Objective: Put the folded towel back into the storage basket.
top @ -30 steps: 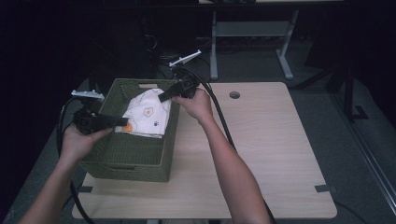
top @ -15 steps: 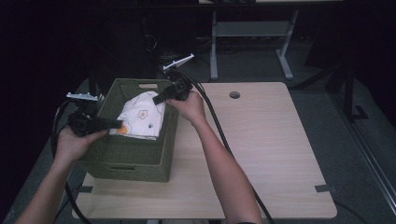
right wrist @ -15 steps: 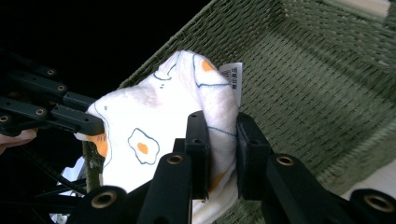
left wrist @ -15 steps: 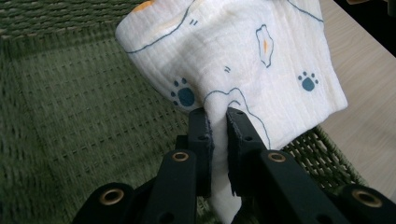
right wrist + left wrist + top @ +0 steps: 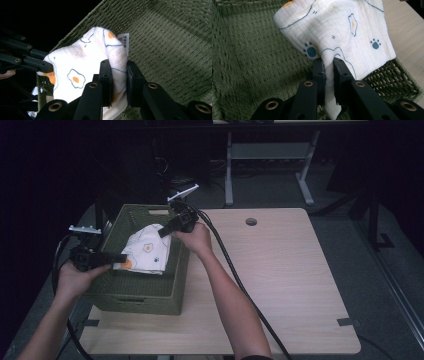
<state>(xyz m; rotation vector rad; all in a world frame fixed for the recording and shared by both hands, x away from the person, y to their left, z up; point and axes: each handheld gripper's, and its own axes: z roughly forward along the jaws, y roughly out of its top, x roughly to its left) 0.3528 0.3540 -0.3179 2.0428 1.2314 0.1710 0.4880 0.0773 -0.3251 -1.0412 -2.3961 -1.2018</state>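
A wooden table (image 5: 280, 285) carries a green woven basket (image 5: 145, 292) at its left end. A white printed cloth (image 5: 146, 252) hangs inside the basket, pinched at opposite edges by the left gripper (image 5: 116, 259) and right gripper (image 5: 163, 232), both clamped on it.

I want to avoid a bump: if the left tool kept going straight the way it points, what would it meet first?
Beyond the cloth it already pinches, the left tool probably meets the far wall of the green basket, the side nearest the right hand; depth is hard to judge.
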